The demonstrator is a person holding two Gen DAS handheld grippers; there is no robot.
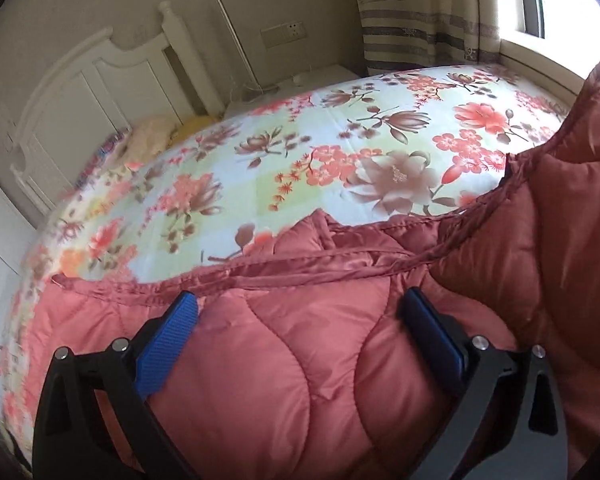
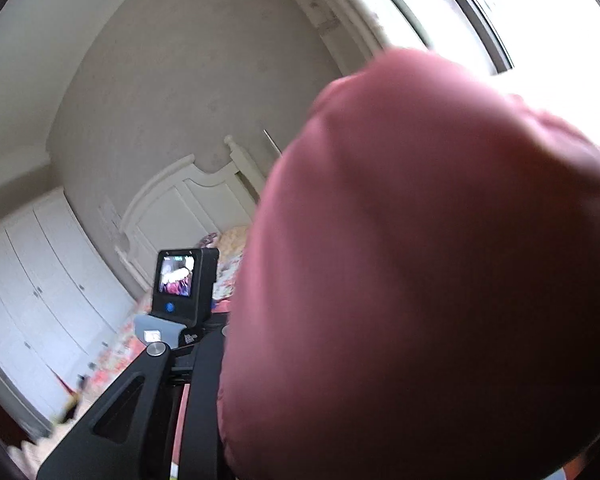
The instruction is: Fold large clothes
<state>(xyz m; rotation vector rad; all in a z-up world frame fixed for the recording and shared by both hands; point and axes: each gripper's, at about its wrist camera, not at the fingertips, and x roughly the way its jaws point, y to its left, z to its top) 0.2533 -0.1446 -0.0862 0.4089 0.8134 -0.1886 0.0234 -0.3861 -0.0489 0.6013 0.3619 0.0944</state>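
A red quilted coat (image 1: 292, 364) lies across the near edge of a bed with a floral sheet (image 1: 284, 152). My left gripper (image 1: 300, 320) hovers low over it, its blue pads (image 1: 164, 340) standing wide apart with quilted fabric bulging between them, not pinched. On the right, a part of the coat rises off the bed (image 1: 572, 200). In the right wrist view the coat (image 2: 420, 280) fills most of the picture and hides my right gripper's (image 2: 204, 360) fingertips. Its jaws stand narrow with fabric caught between them. The back screen of the left gripper (image 2: 184, 280) shows beside it.
A white headboard (image 1: 100, 92) stands at the bed's far end with small pillows (image 1: 152, 132) in front of it. A nightstand (image 1: 300, 76), a striped curtain (image 1: 420, 20) and a bright window (image 1: 560, 4) lie beyond. White wardrobe doors (image 2: 40, 300) line the left side.
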